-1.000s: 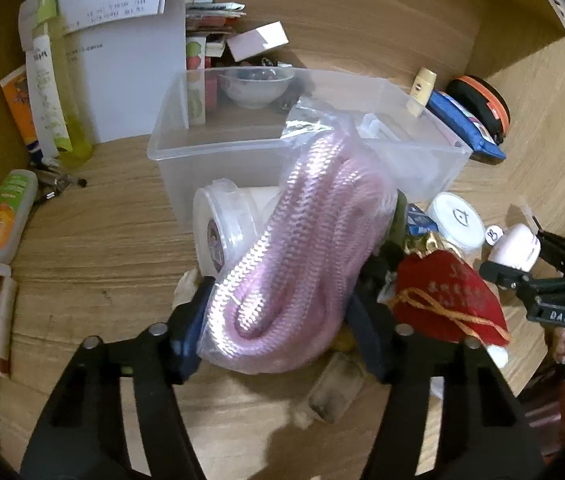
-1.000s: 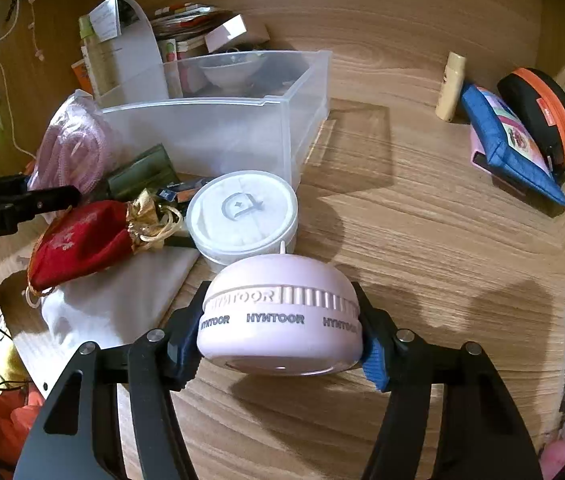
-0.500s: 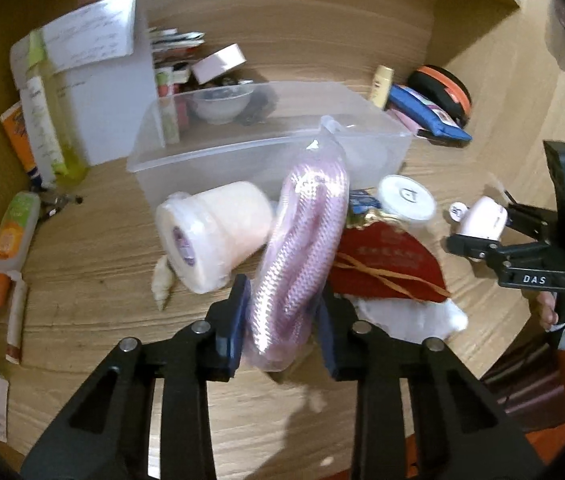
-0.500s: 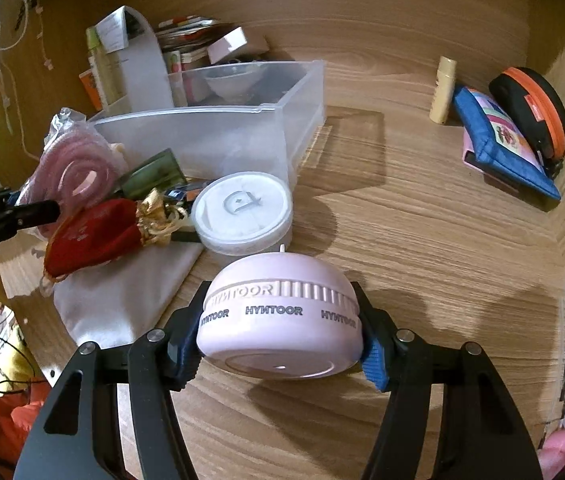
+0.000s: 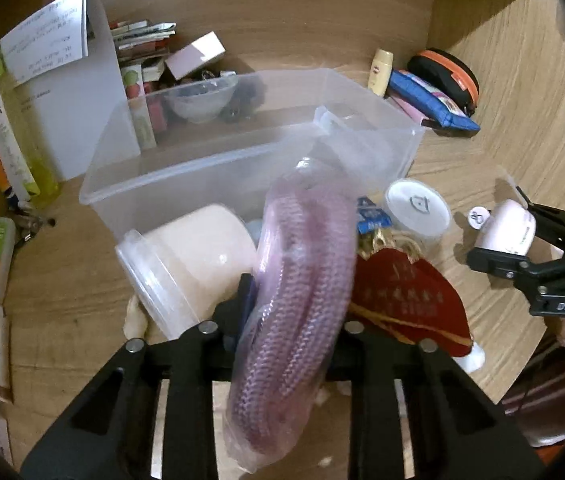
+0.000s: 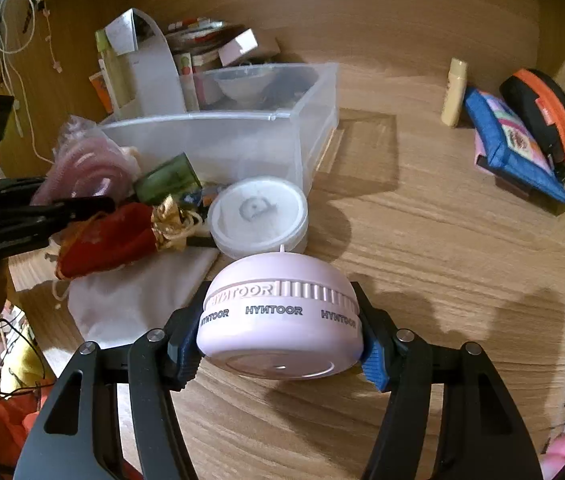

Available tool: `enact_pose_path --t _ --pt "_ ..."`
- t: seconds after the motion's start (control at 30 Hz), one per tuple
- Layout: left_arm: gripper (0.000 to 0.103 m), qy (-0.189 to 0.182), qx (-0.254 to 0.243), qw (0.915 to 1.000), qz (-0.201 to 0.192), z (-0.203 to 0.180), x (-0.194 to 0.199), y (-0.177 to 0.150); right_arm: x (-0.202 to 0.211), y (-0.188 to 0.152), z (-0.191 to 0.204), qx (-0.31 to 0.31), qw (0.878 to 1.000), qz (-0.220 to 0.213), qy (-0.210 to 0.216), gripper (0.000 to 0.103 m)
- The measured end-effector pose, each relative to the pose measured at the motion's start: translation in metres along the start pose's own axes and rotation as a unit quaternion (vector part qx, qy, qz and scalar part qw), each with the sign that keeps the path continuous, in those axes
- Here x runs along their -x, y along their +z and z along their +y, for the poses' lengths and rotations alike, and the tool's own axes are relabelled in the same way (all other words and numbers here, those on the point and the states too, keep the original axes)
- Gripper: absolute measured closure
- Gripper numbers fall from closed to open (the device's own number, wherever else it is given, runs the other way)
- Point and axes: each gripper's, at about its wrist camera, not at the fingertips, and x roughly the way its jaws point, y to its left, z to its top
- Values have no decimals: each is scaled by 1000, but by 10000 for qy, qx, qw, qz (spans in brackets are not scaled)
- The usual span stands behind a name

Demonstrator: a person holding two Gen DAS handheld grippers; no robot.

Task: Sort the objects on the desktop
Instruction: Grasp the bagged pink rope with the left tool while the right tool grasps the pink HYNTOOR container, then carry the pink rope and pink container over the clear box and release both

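Left wrist: left gripper (image 5: 294, 312) jaws are closing on the bagged pink cord (image 5: 302, 280), which stands on edge between the pads, squeezed narrow, in front of the clear bin (image 5: 218, 168). White tub (image 5: 186, 264) lies on its side against the bin's front wall, left of the cord. Red pouch (image 5: 406, 300) sits right of the cord, round white lidded jar (image 5: 418, 208) by the bin's right front corner. Right gripper shows far right of the bin.

Right wrist: right gripper (image 6: 280, 344) clamps the pink HYNTOOR puck (image 6: 282, 324) at mid width, above the counter (image 6: 422, 240), in front of the bin (image 6: 218, 140). Jar (image 6: 258, 216) sits between puck and bin.
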Motion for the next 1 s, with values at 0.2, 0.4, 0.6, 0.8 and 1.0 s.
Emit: enact_pose_path --t 0.2,0.4,0.6,0.8,1.0 --pt "82 -143 95 9994 -307 6 19 3 20 12 1 -35 9995 -303 -39 43" --pt "82 -190 120 9974 -680 10 45 11 34 31 2 -91 9985 -547 43 43" --pt "82 -299 208 9953 -899 18 59 20 43 51 13 -13 9971 -753 102 43" --pt "82 -309 349 9919 -1183 32 75 36 46 75 24 75 9959 -876 189 43" --pt "82 -204 414 9896 -1363 49 86 54 46 103 32 163 9942 -1033 262 43"
